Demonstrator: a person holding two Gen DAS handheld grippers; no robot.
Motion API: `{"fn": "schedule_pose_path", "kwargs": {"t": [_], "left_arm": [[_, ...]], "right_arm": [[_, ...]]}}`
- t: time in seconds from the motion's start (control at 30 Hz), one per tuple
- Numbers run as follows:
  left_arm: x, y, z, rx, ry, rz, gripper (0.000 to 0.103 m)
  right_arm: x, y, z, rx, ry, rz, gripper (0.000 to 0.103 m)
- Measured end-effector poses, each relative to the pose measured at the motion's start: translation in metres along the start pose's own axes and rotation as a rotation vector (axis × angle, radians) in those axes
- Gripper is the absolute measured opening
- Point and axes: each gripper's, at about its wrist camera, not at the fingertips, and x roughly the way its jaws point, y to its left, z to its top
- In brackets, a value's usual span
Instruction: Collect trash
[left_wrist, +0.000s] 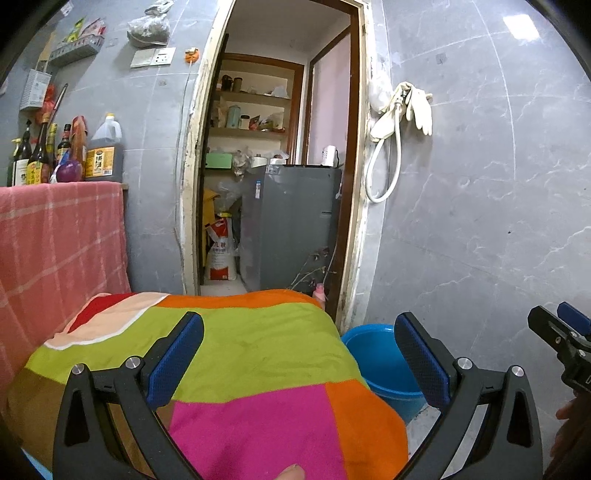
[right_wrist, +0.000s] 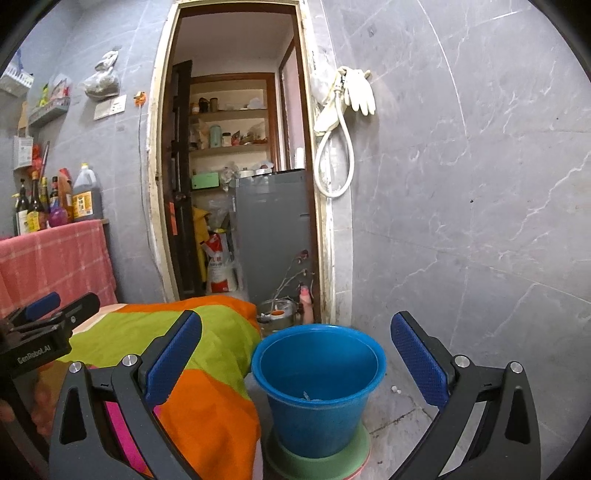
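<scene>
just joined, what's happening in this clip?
A person holds a hand-held gripper in each hand, and both are open and empty. The left hand-held gripper hovers over a surface covered by a patchwork cloth. The right hand-held gripper points at a blue bucket standing on the floor beside that cloth, with some small scraps at its bottom. No trash is in either grip, and none shows on the cloth.

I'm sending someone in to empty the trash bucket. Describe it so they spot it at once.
Start at the open doorway in the grey tiled wall. On the floor just in front of its right post, beside the bright patchwork cloth, stands the blue plastic bucket. It is the only open blue container there, sitting on a pale green base.
</scene>
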Motion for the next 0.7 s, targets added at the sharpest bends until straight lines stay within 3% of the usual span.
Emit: {"fn": "schedule_pose_path", "kwargs": {"t": [0.7], "left_arm": [[-0.056,0.013,-0.037,0.022,0.006,0.022,0.101]], "right_arm": [[-0.054,0.025,-0.028,-0.028,-0.031,-0.021,0.103]]}}
